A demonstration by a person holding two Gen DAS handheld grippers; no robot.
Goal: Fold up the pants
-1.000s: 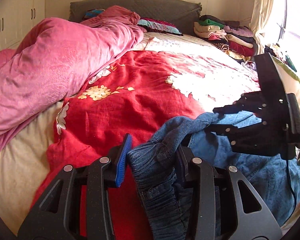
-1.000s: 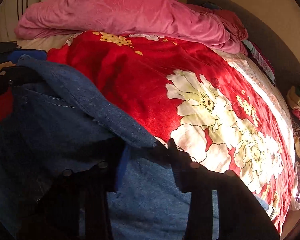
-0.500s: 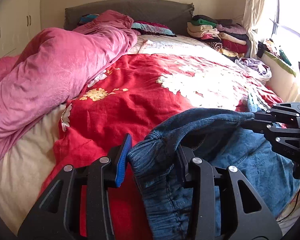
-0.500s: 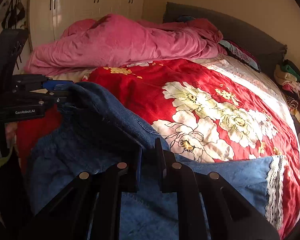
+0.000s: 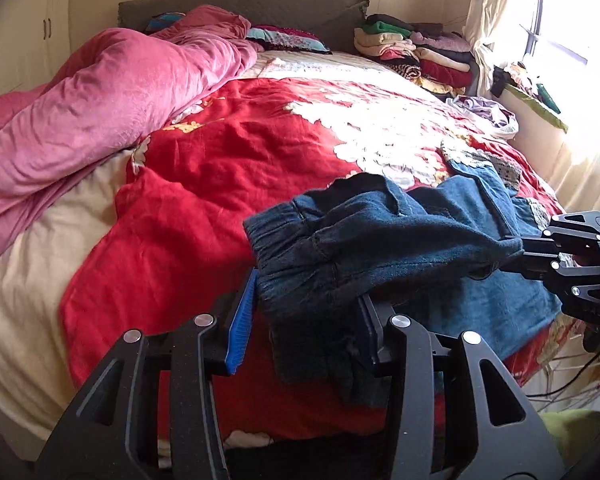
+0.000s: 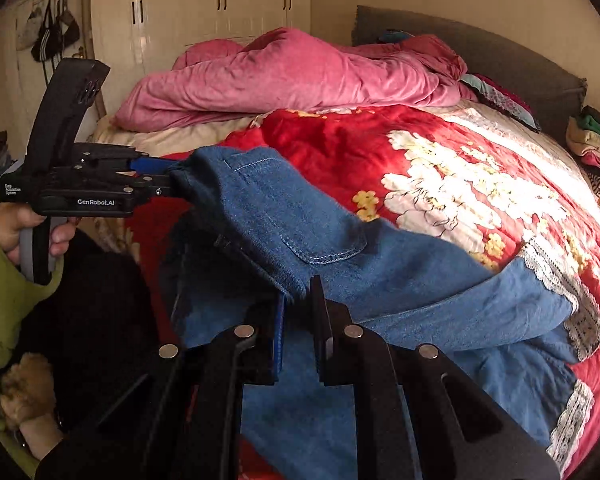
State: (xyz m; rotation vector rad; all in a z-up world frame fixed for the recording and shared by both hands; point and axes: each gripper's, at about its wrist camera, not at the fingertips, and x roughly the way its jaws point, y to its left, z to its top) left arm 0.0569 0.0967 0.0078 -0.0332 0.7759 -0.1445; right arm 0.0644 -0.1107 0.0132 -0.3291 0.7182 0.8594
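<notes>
Jeans [image 6: 340, 248] slung over red quilt [image 6: 380, 148], lace hems toward its far edge. Left gripper [image 5: 304, 312], marked "GenRobot.AI", jaws opening with bunched waistband between pads. Right gripper [image 6: 298, 332] clamped narrow on waistband's other end, above quilt's near edge.

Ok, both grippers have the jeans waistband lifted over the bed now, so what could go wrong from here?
1. The left gripper is opening with a thick bunch of waistband between its fingers; that end may drop.
2. The right gripper pinches only a thin edge, which could slip.
3. The lace-trimmed legs of the jeans lie rumpled on the red floral quilt, so creases may get folded in.
</notes>
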